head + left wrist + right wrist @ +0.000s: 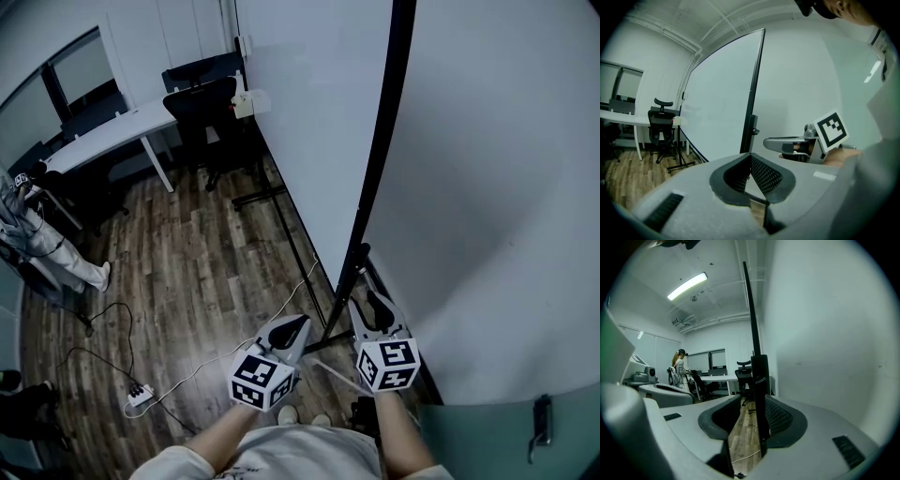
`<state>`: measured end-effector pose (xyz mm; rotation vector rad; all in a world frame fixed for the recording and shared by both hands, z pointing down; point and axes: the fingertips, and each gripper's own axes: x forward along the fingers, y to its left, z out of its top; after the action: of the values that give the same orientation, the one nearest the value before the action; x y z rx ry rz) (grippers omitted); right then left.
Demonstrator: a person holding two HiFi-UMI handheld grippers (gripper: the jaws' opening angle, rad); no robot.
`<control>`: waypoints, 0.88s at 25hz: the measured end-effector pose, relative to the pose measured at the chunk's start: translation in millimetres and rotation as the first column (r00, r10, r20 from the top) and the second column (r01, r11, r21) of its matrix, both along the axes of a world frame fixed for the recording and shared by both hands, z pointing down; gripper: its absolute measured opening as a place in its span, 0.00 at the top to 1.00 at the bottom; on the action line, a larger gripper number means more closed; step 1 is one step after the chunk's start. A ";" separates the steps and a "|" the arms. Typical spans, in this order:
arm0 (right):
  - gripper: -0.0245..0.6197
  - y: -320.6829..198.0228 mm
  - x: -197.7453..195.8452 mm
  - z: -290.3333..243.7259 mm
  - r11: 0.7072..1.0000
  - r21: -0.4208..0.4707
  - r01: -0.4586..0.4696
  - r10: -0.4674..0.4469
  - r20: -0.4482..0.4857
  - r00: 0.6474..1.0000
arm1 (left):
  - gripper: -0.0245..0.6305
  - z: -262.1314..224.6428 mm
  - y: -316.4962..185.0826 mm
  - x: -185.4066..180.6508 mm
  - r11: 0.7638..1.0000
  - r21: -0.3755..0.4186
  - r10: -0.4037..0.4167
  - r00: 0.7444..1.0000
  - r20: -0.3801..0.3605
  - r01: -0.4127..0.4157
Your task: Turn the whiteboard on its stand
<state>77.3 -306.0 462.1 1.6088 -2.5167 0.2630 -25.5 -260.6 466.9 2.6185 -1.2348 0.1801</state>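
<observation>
The whiteboard [487,187] stands upright on its stand and fills the right of the head view, its black side frame [380,141] running down the middle. My right gripper [368,300] is at the lower part of that frame. It is open: the black frame [760,394] stands between the jaws, close to the right pad, with a gap of floor showing on its left. My left gripper [298,323] hangs just left of it, shut and empty, its pads [761,176] meeting at the tip. The right gripper [771,143] also shows in the left gripper view.
A second white panel [309,112] stands left of the frame, with a black floor stand [267,195] at its foot. A white desk [112,131] and office chairs [202,103] are at the back left. A power strip [139,396] and cables lie on the wood floor. A person [677,366] stands far off.
</observation>
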 end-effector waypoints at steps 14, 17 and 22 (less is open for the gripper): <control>0.68 -56.0 -5.7 10.7 1.000 -0.016 -0.017 0.017 -0.016 1.000 | 0.95 10.6 -15.3 -6.6 1.000 -0.023 -0.011 1.000 0.004 0.011; 0.67 -67.8 -7.0 12.5 1.000 -0.020 -0.019 0.019 -0.020 1.000 | 0.95 12.3 -19.7 -7.9 1.000 -0.027 -0.011 1.000 0.005 0.011; 0.67 -78.2 -14.3 15.7 1.000 -0.024 -0.010 0.010 -0.028 1.000 | 0.95 15.6 -19.4 -12.3 1.000 -0.023 -0.013 1.000 0.020 0.014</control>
<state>63.0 -384.2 477.8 1.6055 -2.4759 0.2684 -37.8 -280.0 482.5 2.5943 -1.2488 0.2175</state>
